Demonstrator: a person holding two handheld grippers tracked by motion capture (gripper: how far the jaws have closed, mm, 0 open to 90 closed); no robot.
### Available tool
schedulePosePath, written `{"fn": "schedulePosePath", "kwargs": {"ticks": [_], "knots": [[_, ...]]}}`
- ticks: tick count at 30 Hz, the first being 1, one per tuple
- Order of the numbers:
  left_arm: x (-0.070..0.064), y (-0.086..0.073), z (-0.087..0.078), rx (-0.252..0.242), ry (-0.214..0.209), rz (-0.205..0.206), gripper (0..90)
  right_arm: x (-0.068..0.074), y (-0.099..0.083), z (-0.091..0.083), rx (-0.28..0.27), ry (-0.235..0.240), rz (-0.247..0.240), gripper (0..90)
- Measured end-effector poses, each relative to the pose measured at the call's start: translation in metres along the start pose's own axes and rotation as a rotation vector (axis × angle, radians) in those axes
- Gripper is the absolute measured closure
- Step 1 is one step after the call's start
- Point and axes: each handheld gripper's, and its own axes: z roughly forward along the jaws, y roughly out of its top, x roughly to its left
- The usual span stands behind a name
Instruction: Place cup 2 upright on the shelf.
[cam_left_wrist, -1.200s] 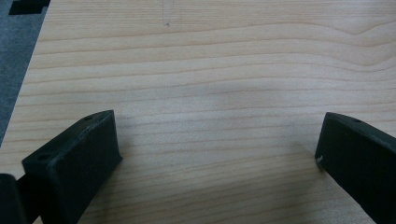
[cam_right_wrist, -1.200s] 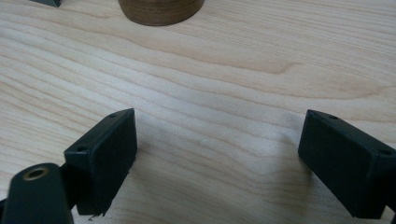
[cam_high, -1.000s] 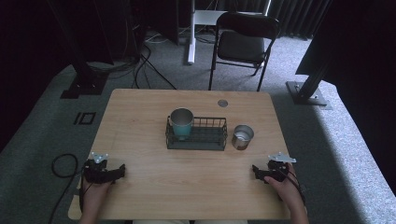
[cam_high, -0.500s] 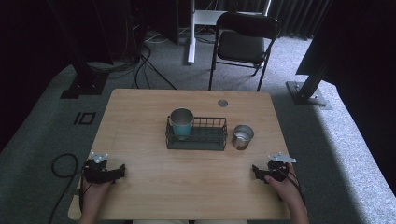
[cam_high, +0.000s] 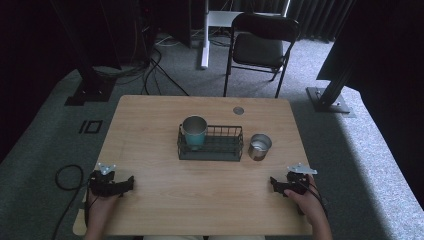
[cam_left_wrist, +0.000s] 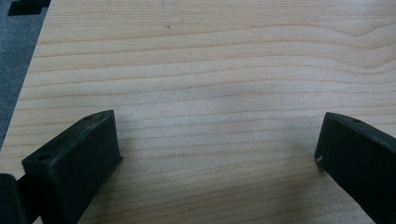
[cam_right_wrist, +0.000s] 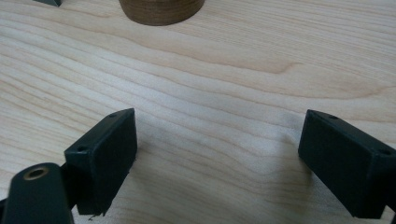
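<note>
While both hands are resting at the near edge of the counter (cam_high: 150, 115), the left gripper (cam_high: 129, 183) and the right gripper (cam_high: 274, 183) are sitting with their jaws spread wide and nothing between them; the two gripper views are showing bare wood in each gap. The work looks not yet begun.

The steel cup (cam_high: 259, 146) is standing upright just beside the right end of the rack (cam_high: 210, 143), well ahead of the right gripper, and its base is peeking in at the top of the right gripper view (cam_right_wrist: 161, 9). I cannot tell from here whether anything is lying inside it. The teal cup (cam_high: 194, 131) is standing upright in the left end of the rack; its inside looks empty, and the remainder of the rack is holding nothing.

I am guessing the steel cup is the nearest target. Being so close to the wire wall, a jaw coming in on that side could catch the rack and drag it, or nudge the cup over. A pinch on the thin rim might also slip.
</note>
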Motion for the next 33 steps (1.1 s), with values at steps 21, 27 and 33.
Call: {"fn": "schedulePosePath", "kwargs": {"ticks": [21,27,33], "knots": [[0.000,0.000,0.000,0.000,0.000,0.001,0.4,0.000,0.007,-0.002,-0.023,0.033,-0.010,11.3],[0.000,0.000,0.000,0.000,0.000,0.001,0.4,0.003,0.012,-0.002,-0.034,0.049,-0.004,11.3],[0.000,0.000,0.000,0.000,0.000,0.001,0.4,0.005,0.017,-0.003,-0.046,0.056,-0.012,11.4]]}}
